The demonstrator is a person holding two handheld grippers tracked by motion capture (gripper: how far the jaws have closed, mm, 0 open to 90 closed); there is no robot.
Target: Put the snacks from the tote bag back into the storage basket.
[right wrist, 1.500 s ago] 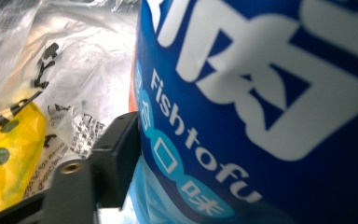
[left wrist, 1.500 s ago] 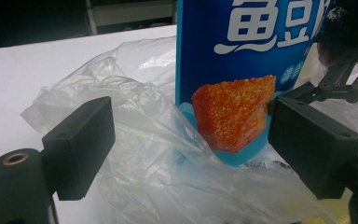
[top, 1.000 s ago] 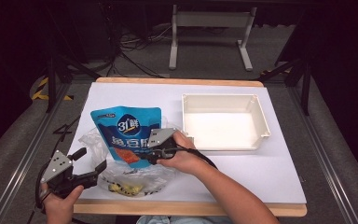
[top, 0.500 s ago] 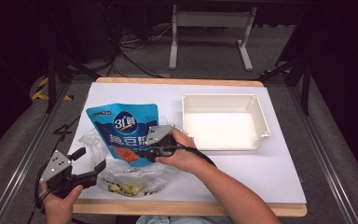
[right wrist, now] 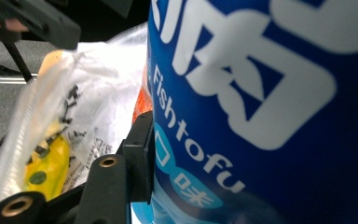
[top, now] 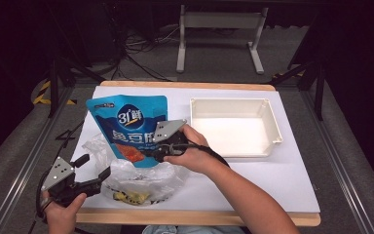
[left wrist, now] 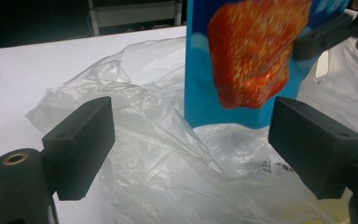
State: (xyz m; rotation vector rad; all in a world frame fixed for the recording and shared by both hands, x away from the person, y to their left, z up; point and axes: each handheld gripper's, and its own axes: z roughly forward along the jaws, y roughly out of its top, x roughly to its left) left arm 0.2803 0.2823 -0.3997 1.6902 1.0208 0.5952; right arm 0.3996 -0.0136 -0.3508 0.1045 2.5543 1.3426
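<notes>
The left tool gapes wide beside the crumpled clear plastic bag on the white tabletop; the right tool grips the upright blue fish-tofu pouch; the shallow white plastic tray sits rightmost.

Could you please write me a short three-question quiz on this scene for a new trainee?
1. True or false: the blue fish tofu pouch is lying inside the white tray.
2. What is the right gripper shut on?
A. the clear plastic bag
B. the blue fish tofu pouch
C. the white tray
3. Fill in: the left gripper has its jaws ____, facing the clear plastic bag.

Key
1. False. The tray holds nothing; the pouch is held up over the plastic bag, left of the tray.
2. B. The right gripper view shows the pouch clamped at its jaw.
3. Open. The left gripper view shows both jaws apart, with nothing between them.
</notes>
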